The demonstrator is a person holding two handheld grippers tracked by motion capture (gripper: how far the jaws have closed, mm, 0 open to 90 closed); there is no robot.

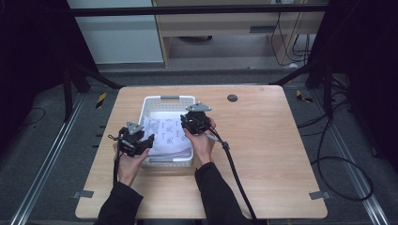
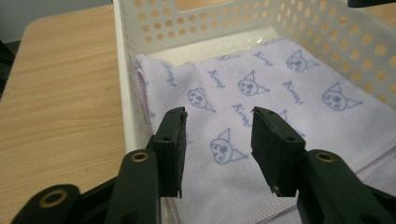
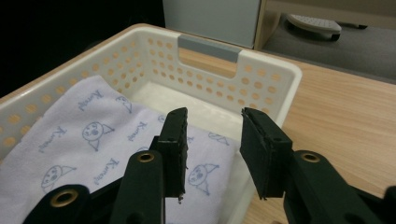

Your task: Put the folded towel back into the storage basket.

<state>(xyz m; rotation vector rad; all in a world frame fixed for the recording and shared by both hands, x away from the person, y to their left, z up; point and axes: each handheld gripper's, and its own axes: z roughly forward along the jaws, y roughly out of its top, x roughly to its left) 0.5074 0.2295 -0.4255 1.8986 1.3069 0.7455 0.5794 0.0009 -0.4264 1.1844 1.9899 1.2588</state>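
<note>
Towel [image 2: 261,93] lies flat in the basket [image 1: 152,101] right below both grippers, left gripper [image 2: 217,140] and right gripper [image 3: 212,140] released, nothing pinched, equally close.

Lit evenly from overhead, with the desk [image 1: 263,154] bright and its surroundings sunk in near-black at both side edges. Cast only soft, faint shadows. Rendered small and slightly soft in the high view. Blurred the near black parts in both gripper views, yet kept the printed cloth [image 2: 261,93] and basket [image 3: 261,79] sharp. No glare.
</note>
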